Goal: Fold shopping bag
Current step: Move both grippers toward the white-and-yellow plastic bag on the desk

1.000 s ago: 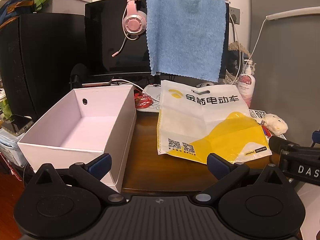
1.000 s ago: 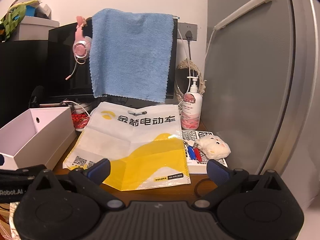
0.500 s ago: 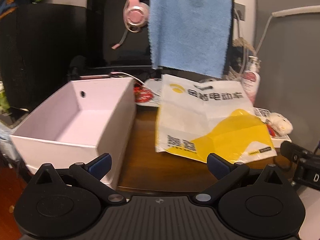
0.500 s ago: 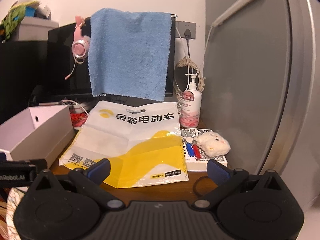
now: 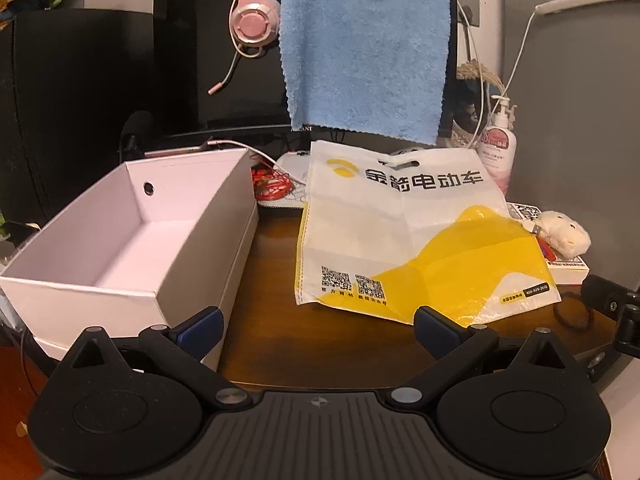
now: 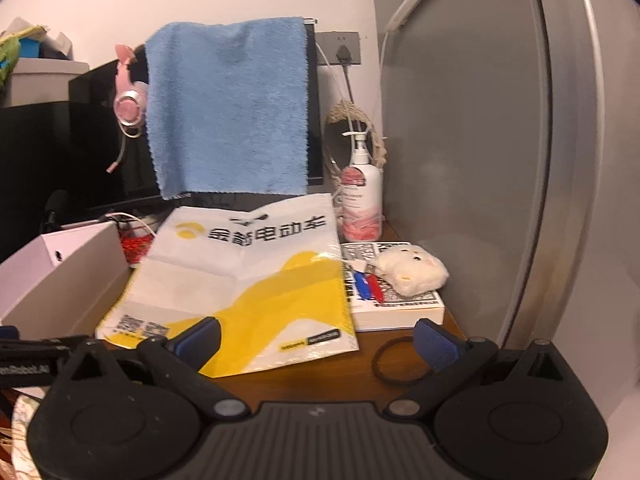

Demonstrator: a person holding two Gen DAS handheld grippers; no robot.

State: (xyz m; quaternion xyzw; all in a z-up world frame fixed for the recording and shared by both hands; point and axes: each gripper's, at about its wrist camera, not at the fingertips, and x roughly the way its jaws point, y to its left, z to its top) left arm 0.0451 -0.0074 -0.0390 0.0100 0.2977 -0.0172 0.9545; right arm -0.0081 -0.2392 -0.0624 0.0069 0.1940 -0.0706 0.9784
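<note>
A white and yellow shopping bag [image 5: 404, 232] [image 6: 240, 276] lies flat and unfolded on the brown desk [image 5: 272, 320], its printed side up and its handle end toward the monitor. My left gripper [image 5: 318, 326] hovers open over the desk's front edge, just short of the bag's near edge, with nothing between its blue-tipped fingers. My right gripper [image 6: 316, 338] is open too, low over the bag's near right corner; its left fingertip [image 6: 198, 336] overlaps the yellow part in view. Whether it touches the bag I cannot tell.
An open white box [image 5: 132, 240] stands left of the bag. A blue towel [image 5: 364, 48] hangs over the monitor, with a pink headset [image 5: 254, 24] beside it. At right are a lotion bottle [image 6: 362, 204], a book [image 6: 394, 304] with a plush toy [image 6: 412, 272], a black hair band [image 6: 394, 362] and a grey panel [image 6: 460, 152].
Both grippers have moved forward toward the bag, which looks nearer in both views. The right gripper has also tilted and come lower over the bag's near right corner. The bag has not moved.
</note>
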